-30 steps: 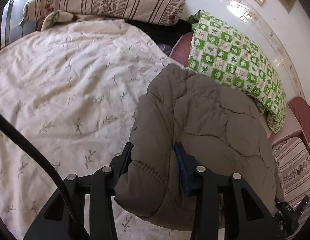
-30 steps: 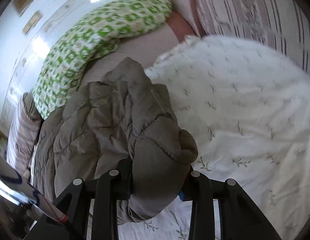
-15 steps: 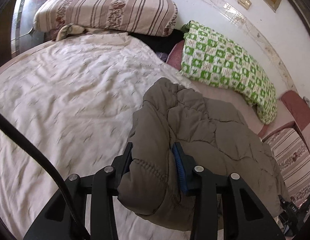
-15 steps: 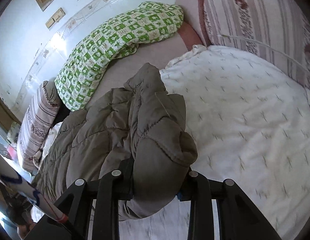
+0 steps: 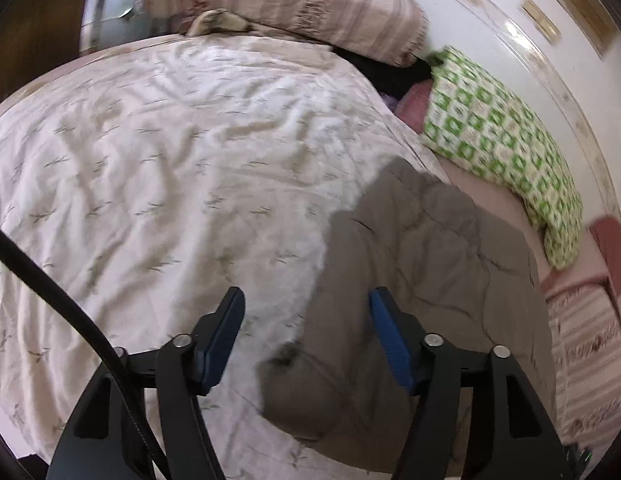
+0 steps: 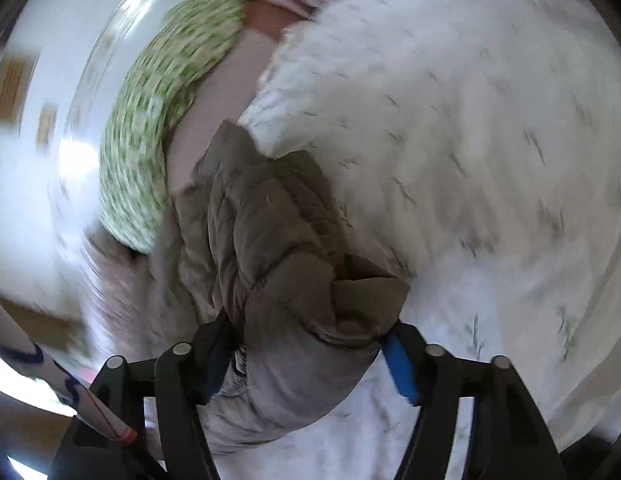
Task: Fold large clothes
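Note:
A puffy olive-grey quilted jacket (image 5: 422, 264) lies bunched on the white leaf-print quilt (image 5: 170, 168), near the right side of the bed. My left gripper (image 5: 308, 320) hangs just above it, jaws opening. The jacket's edge sits beside the right blue pad (image 5: 390, 344), and the left pad is well apart from it. In the blurred right wrist view, a rolled fold of the jacket (image 6: 278, 248) still fills the gap of my right gripper (image 6: 308, 326). Its jaws are opening too, and the fold sags onto the quilt (image 6: 470, 120).
A green checked blanket (image 5: 494, 136) lies along the white wall, also visible as the green checked blanket (image 6: 158, 112). Striped pillows sit at the head (image 5: 294, 4) and at the right (image 5: 590, 344). A black cable (image 5: 50, 280) crosses the lower left.
Both grippers were shut on folds of the jacket; now both sets of jaws have spread wide and the jacket has dropped onto the quilt. The right wrist has rolled and moved fast.

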A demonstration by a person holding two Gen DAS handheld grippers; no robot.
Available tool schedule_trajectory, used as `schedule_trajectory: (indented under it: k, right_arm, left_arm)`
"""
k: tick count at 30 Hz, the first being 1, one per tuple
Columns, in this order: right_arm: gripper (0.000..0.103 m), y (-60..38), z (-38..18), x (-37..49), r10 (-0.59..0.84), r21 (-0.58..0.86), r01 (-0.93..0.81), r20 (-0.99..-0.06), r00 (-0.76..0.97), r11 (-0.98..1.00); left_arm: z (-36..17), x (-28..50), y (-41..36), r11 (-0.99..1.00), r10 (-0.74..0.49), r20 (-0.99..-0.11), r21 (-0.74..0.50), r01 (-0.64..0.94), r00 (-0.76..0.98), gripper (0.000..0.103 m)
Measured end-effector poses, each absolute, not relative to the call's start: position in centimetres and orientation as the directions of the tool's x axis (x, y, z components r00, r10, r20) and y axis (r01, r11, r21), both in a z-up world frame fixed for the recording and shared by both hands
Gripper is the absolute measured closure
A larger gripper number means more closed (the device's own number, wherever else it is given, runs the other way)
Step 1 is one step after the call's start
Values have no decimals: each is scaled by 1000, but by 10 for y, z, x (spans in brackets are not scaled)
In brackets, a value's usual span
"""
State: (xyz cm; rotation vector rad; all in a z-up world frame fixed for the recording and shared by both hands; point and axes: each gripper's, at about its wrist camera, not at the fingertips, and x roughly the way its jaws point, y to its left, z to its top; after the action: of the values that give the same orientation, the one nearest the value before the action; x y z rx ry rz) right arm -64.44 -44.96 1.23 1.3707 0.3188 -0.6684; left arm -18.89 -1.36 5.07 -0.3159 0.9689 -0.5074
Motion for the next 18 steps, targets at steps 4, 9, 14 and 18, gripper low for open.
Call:
schedule_trajectory:
  k: [4,9,14,18]
  right_arm:
    - [30,-446,15,-662,-289,791,612,-590,754,-19]
    - [30,-432,44,-687,-473,733,679,-615,631,-47]
    - [32,-414,88,-634,-520,571,754,-558,647,325]
    - [42,-394,87,-584,-514,378,797,-617,597,472]
  left_arm:
    - [56,-188,0,873,-478,-693,-441,208,539,37]
    - [84,-209,-13,893,-446,-606,-345,288,658,37]
    - [107,-260,-61,847,-512,-496,-157,508,701,37]
    - [96,-291,-107,762,-551,-535,-9,647,641,37]
